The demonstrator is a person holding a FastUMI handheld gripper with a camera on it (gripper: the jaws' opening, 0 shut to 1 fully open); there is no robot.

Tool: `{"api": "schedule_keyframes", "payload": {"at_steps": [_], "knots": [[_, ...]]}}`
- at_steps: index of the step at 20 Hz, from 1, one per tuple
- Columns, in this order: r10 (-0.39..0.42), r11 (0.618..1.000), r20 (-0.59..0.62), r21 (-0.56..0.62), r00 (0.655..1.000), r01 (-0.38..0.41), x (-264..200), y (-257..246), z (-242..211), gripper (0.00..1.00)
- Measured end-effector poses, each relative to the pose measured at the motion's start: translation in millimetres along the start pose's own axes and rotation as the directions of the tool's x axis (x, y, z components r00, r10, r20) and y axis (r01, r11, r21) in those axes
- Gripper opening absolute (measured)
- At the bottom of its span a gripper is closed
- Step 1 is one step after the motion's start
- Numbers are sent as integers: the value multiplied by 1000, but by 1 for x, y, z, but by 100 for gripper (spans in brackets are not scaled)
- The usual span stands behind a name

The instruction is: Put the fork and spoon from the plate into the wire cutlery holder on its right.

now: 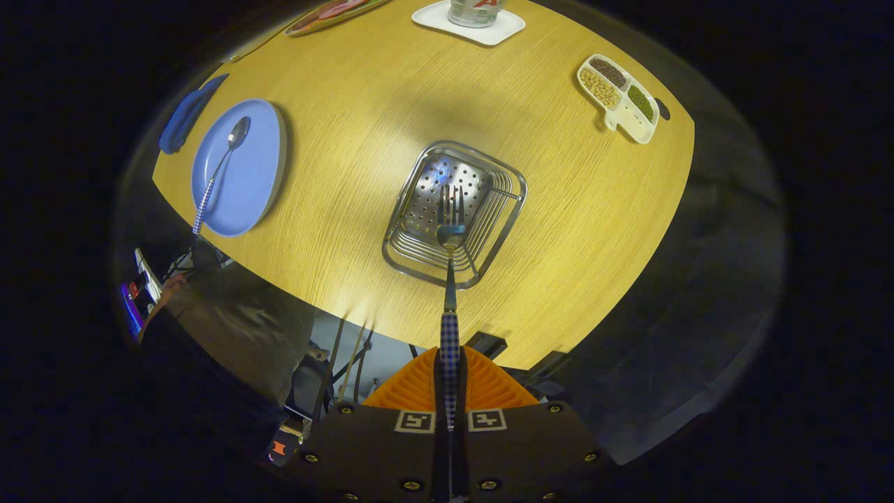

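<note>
Spoon (218,170) is seen lying on the blue plate (255,188) at the left of the wooden table (573,230). Further right, the fork (450,230) is held clamped by its checked handle in the gripper (450,363), tines hanging over the wire cutlery holder (489,237). A divided dish of beans (620,98) is set beyond.

Nothing here reads as words: the red lettering on the container (475,10) standing on the white tray (492,33) is cut off. Two square coded markers (415,421) sit on my gripper (450,358), its fingers clamped on the fork (451,234) handle.
</note>
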State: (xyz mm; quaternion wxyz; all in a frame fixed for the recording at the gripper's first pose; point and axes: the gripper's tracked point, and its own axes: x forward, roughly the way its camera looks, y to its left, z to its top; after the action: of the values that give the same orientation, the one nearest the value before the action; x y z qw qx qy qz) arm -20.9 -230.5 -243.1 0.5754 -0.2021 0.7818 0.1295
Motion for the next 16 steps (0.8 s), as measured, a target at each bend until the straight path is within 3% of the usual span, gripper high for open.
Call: {"api": "schedule_keyframes", "payload": {"at_steps": [3, 8, 16], "knots": [[18, 1000, -31, 5, 999, -18, 4, 1, 11, 3], [-69, 997, -90, -37, 994, 66, 11, -11, 22, 3], [-32, 997, -41, 63, 999, 34, 7, -13, 30, 11]]}}
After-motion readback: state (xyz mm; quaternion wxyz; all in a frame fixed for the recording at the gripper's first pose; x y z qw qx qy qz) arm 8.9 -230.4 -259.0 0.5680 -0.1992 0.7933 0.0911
